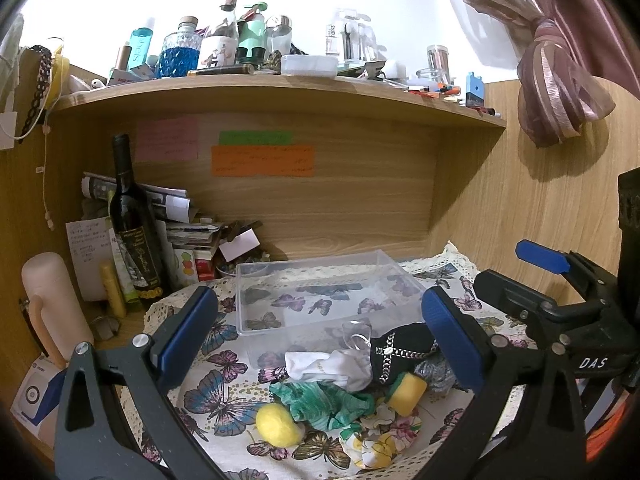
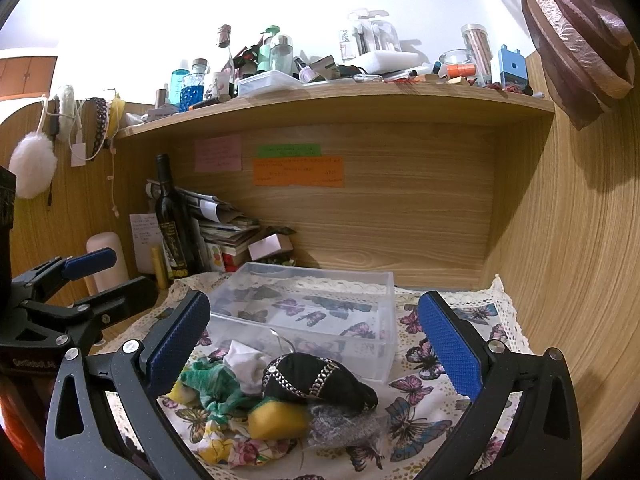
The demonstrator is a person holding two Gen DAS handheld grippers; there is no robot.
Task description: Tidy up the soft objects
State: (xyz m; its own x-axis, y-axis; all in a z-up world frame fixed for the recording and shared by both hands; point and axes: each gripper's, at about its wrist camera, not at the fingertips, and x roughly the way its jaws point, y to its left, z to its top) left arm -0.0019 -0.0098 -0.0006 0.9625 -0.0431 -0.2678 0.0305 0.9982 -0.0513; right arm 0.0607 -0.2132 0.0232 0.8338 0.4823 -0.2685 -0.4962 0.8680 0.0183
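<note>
Both held wide apart and empty: left gripper (image 1: 320, 340) with blue pads spread over the pile, right gripper (image 2: 316, 344) likewise spread, each framing the soft things from the near side. Heaped on the butterfly-print cloth (image 1: 224, 400) covering the bench, just near of the clear plastic box (image 1: 320, 292): a black pouch (image 1: 400, 350) trimmed with silver chain, a white sock (image 1: 332, 366) touching its left side, a green striped cloth (image 1: 324, 400) nearer still, a yellow ball (image 1: 278, 424) at the left edge of the heap, a yellow sponge (image 1: 408, 392) tucked under the pouch, a floral scrunchie (image 1: 376, 440) nearest of all, and a grey mesh scourer (image 2: 340, 424) at the right. Nothing soft inside the box, only the butterfly print showing through its floor. Readable writing sparse: "DAS" in white on the body of the right gripper seen at the right of the left wrist view; gold script on the dark wine bottle (image 1: 134, 232) at far left, too small to make out; handwriting on the pink note (image 1: 166, 140), green note (image 1: 256, 138) and orange note (image 1: 262, 160) stuck to the back panel, illegible; lettering on a teal bottle (image 1: 140, 50) and a clear pack on the upper shelf (image 1: 280, 84), too blurred to read with certainty.
</note>
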